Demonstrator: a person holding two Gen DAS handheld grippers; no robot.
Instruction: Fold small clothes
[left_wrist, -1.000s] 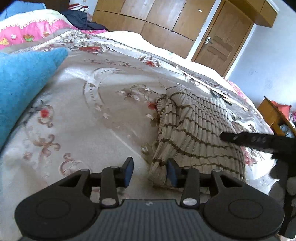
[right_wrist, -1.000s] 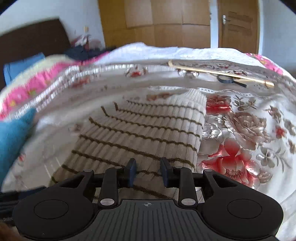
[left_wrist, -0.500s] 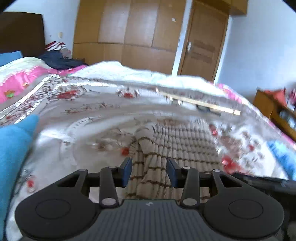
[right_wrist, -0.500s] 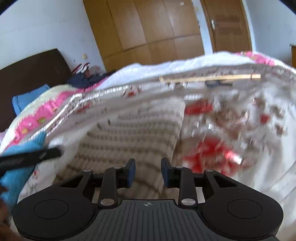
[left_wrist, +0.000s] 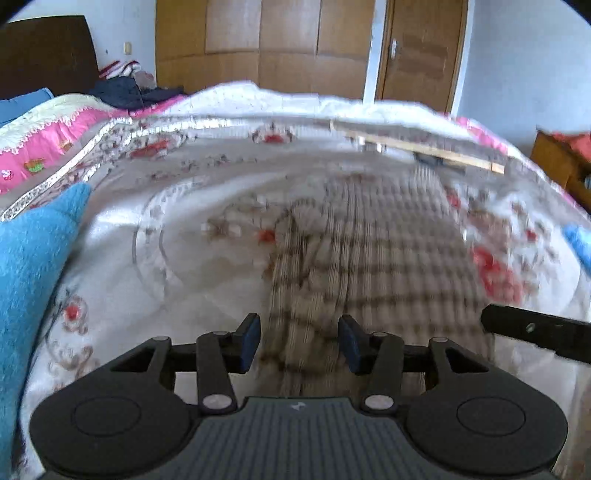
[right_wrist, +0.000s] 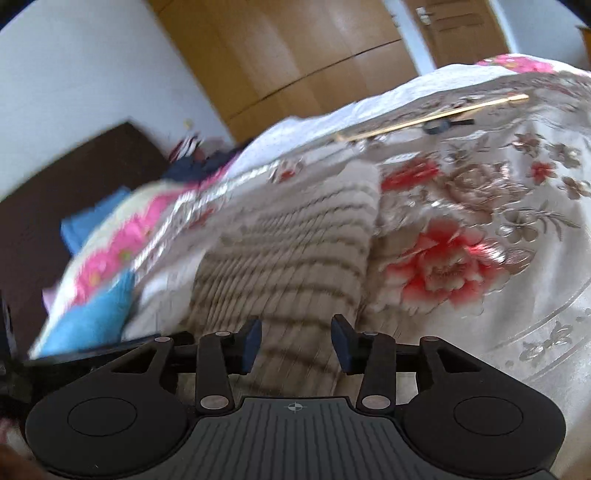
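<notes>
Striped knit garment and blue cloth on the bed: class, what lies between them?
Only bare floral bedspread separates the striped knit garment from the blue cloth, seen in the left wrist view.

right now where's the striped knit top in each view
Left wrist: striped knit top lies centre, running from the jaws up to mid-frame on the floral bedspread.
Right wrist: it lies centre-left, slanting up from the jaws.
Shared landmark: the wooden stick beyond the top's far end.

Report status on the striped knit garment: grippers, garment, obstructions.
Left gripper and right gripper open, jaws just widened, nothing gripped. Striped knit garment lies folded on the bedspread. Blue cloth alongside, clear.
</notes>
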